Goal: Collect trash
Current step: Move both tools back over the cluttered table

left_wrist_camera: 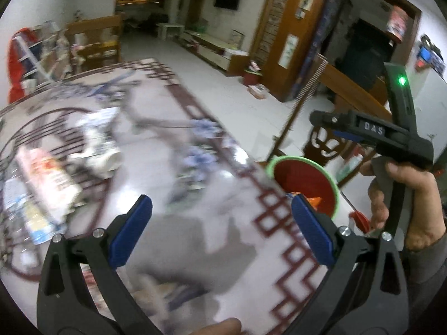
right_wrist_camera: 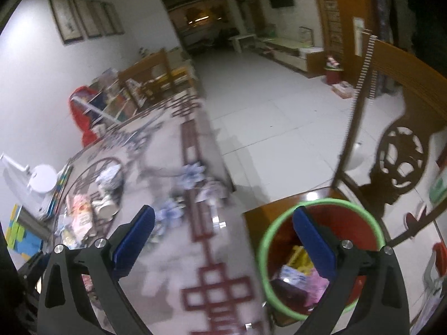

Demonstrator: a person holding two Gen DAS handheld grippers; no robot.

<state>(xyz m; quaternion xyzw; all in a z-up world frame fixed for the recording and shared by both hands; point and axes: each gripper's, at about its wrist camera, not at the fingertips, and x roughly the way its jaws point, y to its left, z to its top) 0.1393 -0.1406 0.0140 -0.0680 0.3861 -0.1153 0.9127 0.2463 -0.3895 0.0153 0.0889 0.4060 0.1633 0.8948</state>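
The red bin [left_wrist_camera: 301, 176] with a green rim stands just past the table's right edge, with wrappers inside. My left gripper [left_wrist_camera: 222, 231] hangs open over the patterned tabletop [left_wrist_camera: 195, 145], nothing between its blue pads [left_wrist_camera: 131, 231]. Blurred trash lies at the table's left: a paper cup [left_wrist_camera: 104, 157] and a printed packet [left_wrist_camera: 47, 176]. My right gripper [right_wrist_camera: 225, 237] is open and holds nothing; its right pad stands in front of the bin's green rim [right_wrist_camera: 261, 251]. Yellow, pink and blue wrappers [right_wrist_camera: 296, 268] lie in the bin. A paper cup [right_wrist_camera: 104, 208] and a packet [right_wrist_camera: 81, 219] lie far left.
A hand [left_wrist_camera: 405, 195] holds the other gripper's handle at the right. A carved wooden chair back [right_wrist_camera: 399, 162] rises behind the bin. A white lamp [right_wrist_camera: 42, 178] stands off the table's left side. Tiled floor [right_wrist_camera: 265, 111] stretches beyond the table.
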